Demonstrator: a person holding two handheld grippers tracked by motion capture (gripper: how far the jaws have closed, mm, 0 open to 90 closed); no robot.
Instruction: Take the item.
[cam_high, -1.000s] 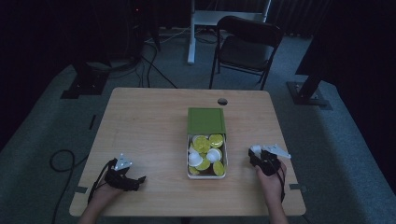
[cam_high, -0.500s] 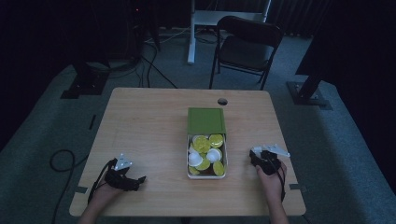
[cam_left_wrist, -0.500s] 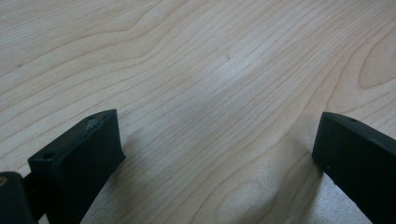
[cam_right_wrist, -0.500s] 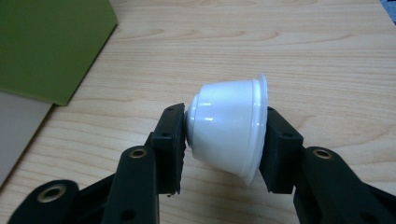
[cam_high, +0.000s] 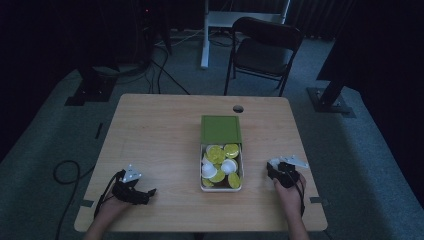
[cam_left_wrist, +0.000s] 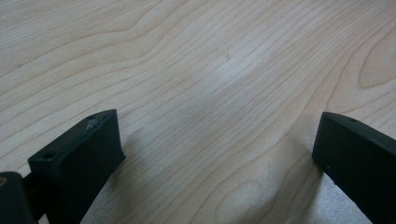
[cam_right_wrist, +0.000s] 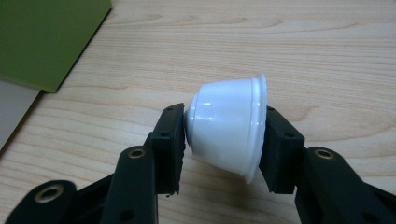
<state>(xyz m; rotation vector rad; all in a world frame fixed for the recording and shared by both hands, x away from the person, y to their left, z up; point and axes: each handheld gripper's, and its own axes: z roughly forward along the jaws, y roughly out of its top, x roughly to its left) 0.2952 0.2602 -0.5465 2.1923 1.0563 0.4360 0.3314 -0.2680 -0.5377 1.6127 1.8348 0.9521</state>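
A small white plastic cup (cam_right_wrist: 229, 128) lies on its side between the jaws of my right gripper (cam_right_wrist: 224, 140), which is shut on it just above the table. In the high view my right gripper (cam_high: 279, 168) sits right of a white box (cam_high: 240, 170) holding several yellow-green and white capsules (cam_high: 220, 162). The box's green lid (cam_high: 220, 129) lies flat just behind it, and its corner (cam_right_wrist: 46, 42) shows in the right gripper view. My left gripper (cam_high: 142, 192) rests near the table's front left, open, with bare wood between its fingers (cam_left_wrist: 79, 158).
The wooden table (cam_high: 160, 135) has a round cable hole (cam_high: 238, 108) near its far edge. A black chair (cam_high: 265, 50) and stand legs are behind the table. Cables run over the floor at the left.
My right gripper has shifted slightly with the white cup in it. The left gripper has stayed put.
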